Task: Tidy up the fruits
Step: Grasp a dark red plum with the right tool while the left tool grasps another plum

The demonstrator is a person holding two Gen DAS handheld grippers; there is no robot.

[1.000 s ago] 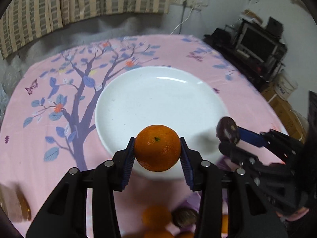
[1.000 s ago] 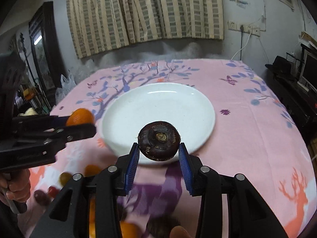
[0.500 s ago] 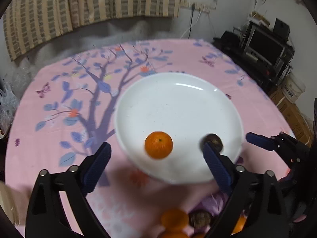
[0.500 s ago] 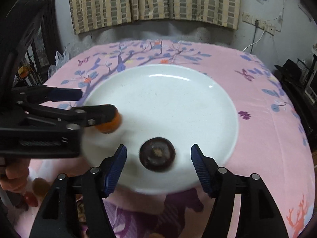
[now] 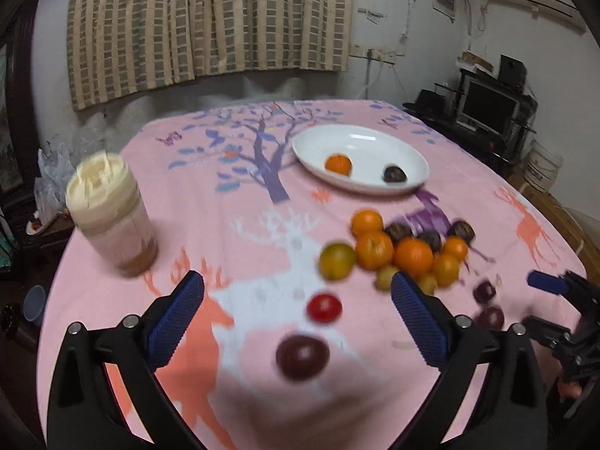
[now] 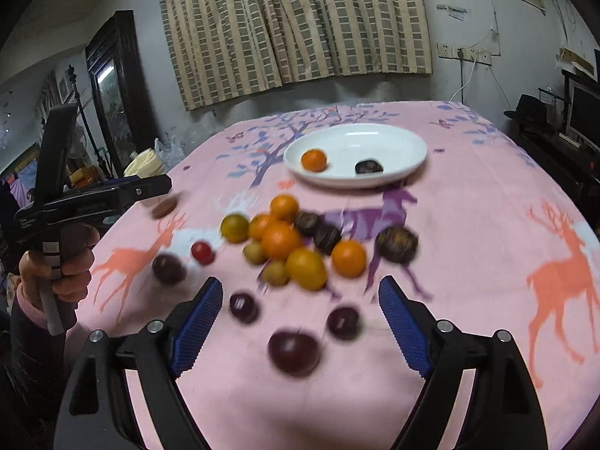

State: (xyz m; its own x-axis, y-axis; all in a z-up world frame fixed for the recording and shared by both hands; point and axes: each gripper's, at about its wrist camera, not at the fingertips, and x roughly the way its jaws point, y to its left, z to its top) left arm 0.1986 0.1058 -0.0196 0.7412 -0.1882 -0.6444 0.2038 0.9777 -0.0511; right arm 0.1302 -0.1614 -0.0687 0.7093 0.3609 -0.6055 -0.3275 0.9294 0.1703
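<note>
Early stage: white plate (image 5: 412, 157) at far side holds only one orange (image 5: 338, 164) and one dark fruit (image 5: 394, 174). Fruit pile (image 6: 296, 243) waits mid-tabletop (image 6: 487, 232). Left tongs (image 5: 296, 317) and right tongs (image 6: 300, 330) both wide, empty.

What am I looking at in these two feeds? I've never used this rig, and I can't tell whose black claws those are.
Each feed comes from a camera on a hand-held gripper, looking out along its two blue-padded fingers. The left gripper and right gripper are both open, holding nothing. In the right feed a hand holds the left gripper. On the pink tablecloth sits a white plate holding one orange and one dark fruit. Nearer lies a loose pile of fruits, and a lidded jar stands to the left.
</note>
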